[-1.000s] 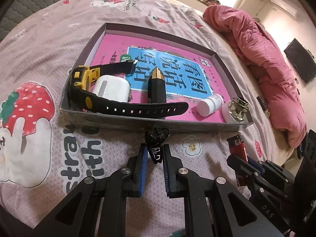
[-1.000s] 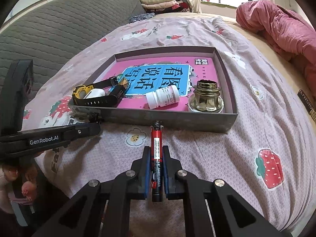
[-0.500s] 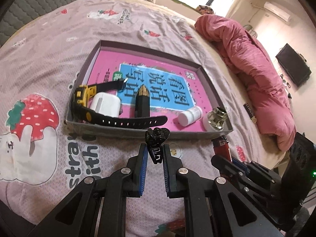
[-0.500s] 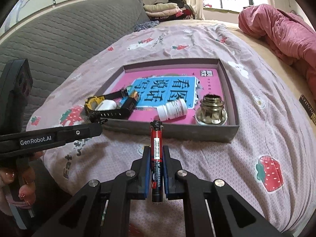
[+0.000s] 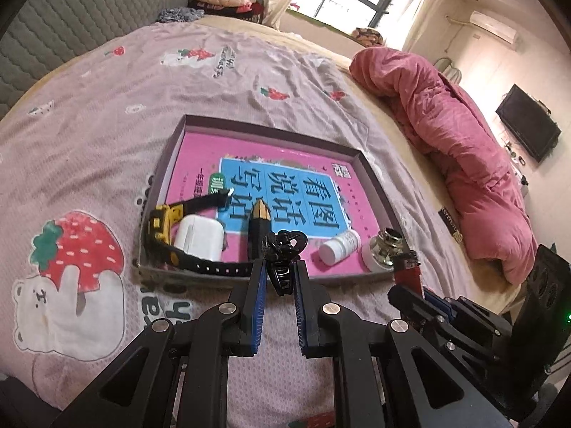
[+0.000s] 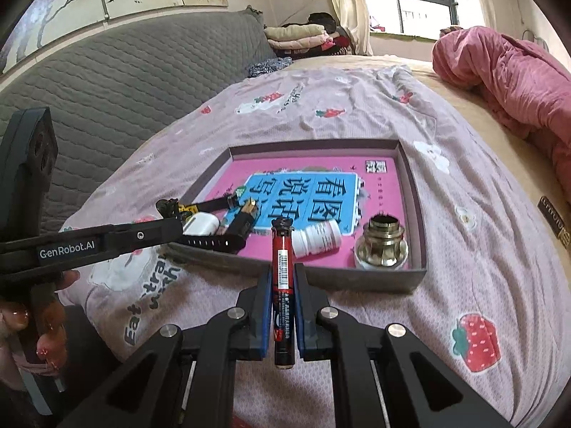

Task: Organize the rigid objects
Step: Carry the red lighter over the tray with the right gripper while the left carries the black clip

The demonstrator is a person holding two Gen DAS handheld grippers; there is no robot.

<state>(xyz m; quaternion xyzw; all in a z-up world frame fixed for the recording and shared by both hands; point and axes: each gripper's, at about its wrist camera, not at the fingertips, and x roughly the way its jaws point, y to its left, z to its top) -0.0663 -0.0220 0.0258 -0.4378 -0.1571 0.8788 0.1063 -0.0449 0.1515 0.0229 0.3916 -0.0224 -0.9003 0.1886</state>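
My left gripper is shut on a black hair claw clip and holds it above the near rim of the grey tray. My right gripper is shut on a red lighter, held upright above the tray's near wall. The lighter also shows in the left wrist view. In the tray lie a pink book, a yellow-black watch, a white charger, a black lighter, a white pill bottle and a brass fitting.
The tray sits on a bed with a strawberry-print sheet. A rolled pink quilt lies to the right. A grey quilted headboard stands to the left. A small dark label lies on the bed at the right.
Both grippers have risen and drawn back from the tray while keeping hold of the clip and the red lighter. Things in the tray have not moved.
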